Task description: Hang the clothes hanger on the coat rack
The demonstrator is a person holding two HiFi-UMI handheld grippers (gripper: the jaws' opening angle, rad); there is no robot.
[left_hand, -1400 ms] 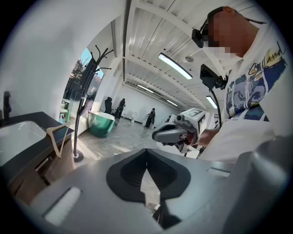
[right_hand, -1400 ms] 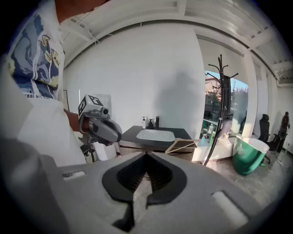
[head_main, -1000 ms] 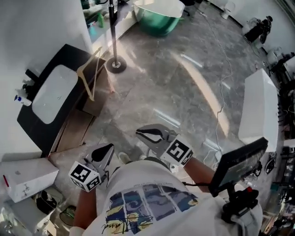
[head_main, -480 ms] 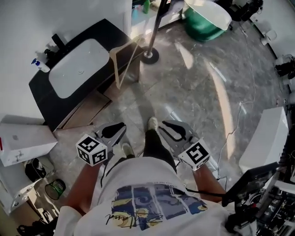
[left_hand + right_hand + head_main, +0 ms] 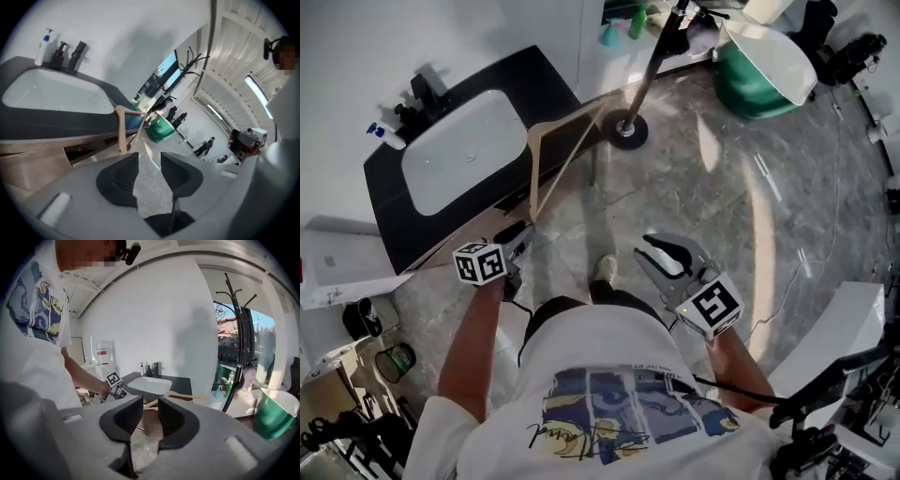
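Note:
A wooden clothes hanger [image 5: 551,150] leans against the black vanity, its lower end on the floor. The coat rack [image 5: 630,129], a dark pole on a round base, stands just right of it. My left gripper [image 5: 517,240] is stretched out low towards the hanger's lower end, a short way from it. Its jaws are opening and nothing is between them. In the left gripper view the hanger [image 5: 123,127] shows just beyond the left gripper [image 5: 149,157], with the coat rack [image 5: 199,70] behind. My right gripper [image 5: 661,255] hangs open and empty over the floor. From the right gripper [image 5: 150,401] the hanger [image 5: 180,396] and coat rack [image 5: 238,348] lie ahead.
The black vanity [image 5: 539,80] carries a white sink basin [image 5: 459,155] and bottles at its far end. A green tub [image 5: 764,66] stands beyond the rack. A white box [image 5: 337,277] lies at the left and a white unit [image 5: 834,328] at the right. The floor is grey marble.
The person has stepped nearer the vanity. The left gripper swung forward and down towards the hanger and its jaws have parted. The right gripper also came forward.

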